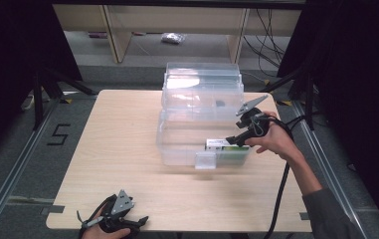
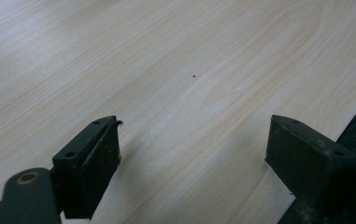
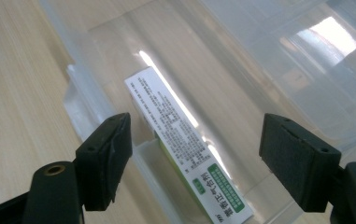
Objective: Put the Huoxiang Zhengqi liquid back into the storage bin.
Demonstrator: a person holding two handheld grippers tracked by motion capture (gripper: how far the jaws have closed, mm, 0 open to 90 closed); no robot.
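A clear plastic bin [image 1: 177, 142] stands mid-table with its lid [image 1: 202, 82] tipped up behind it. Inside, against the near wall at the right, lies a white and green carton [image 1: 226, 145] [image 3: 185, 142] with printed text. My right gripper [image 1: 233, 139] hovers over the bin's right end, just above the carton; in the right gripper view its jaws stand wide apart on either side of the carton, open [image 3: 195, 161] and touching nothing. My left gripper [image 1: 136, 221] rests at the table's near left edge, open [image 2: 192, 161] over bare wood.
The wooden table [image 1: 117, 149] has free surface left of and in front of the bin. A clear latch tab [image 1: 205, 160] sticks out of the bin's near wall. Dark stands and cables flank the table; shelving stands behind it.
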